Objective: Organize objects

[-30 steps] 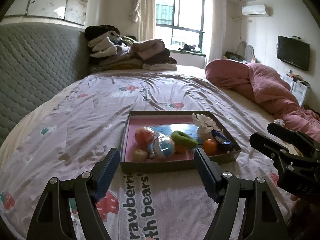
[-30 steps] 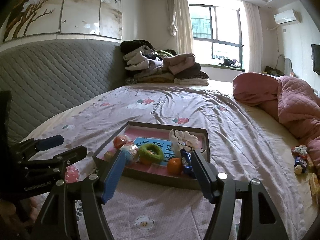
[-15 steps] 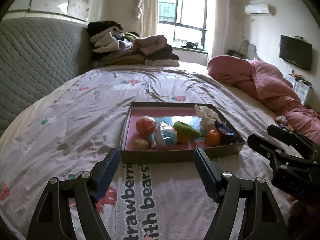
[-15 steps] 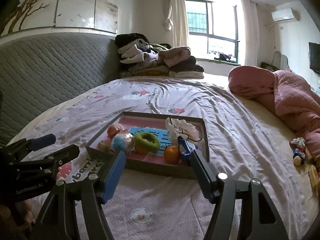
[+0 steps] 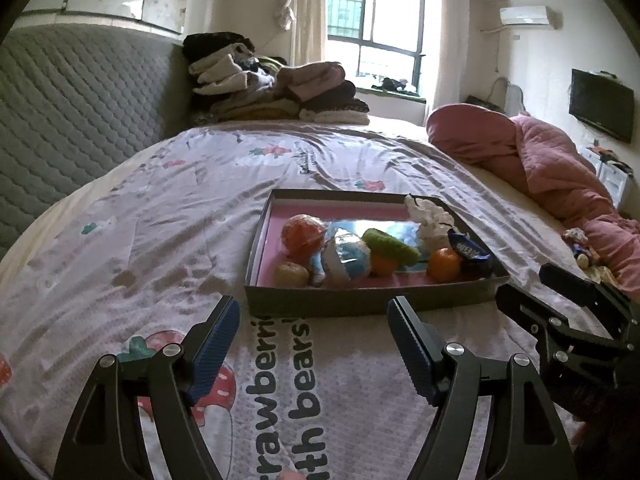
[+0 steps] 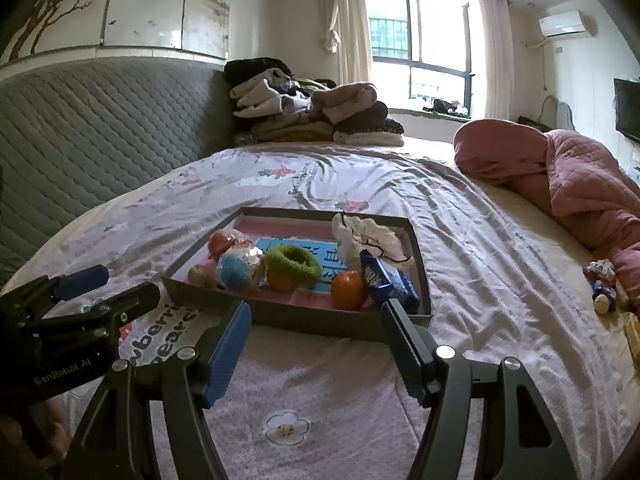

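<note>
Left side: the left claw [image 5: 312,316] hangs low over the bed [image 5: 160,240], jaws spread wide, nothing between them, touching nothing. Just ahead sits the shallow box [image 5: 360,304] on the strawberry-print sheet. Along its near edge, left to right: a small tan ball [image 5: 291,274], an orange ball [image 5: 303,234] behind it, a blue-and-white ball [image 5: 346,258], a green ring [image 5: 390,243] lying on a tangerine [image 5: 383,266], a second tangerine [image 5: 444,264], a dark blue snack packet [image 5: 470,250], with a white crumpled cloth [image 5: 430,220] behind. Further right, the right claw [image 6: 316,320] is likewise agape and empty, short of the box's front wall. Far right, a few small items [image 6: 602,284] lie loose on the sheet beside the pink quilt [image 6: 580,176]. My read: this fits either the box being filled, or its contents about to be sorted out; the scene doesn't settle which. Whichever, any grasp calls for a forward reach from these hovering claws.
</note>
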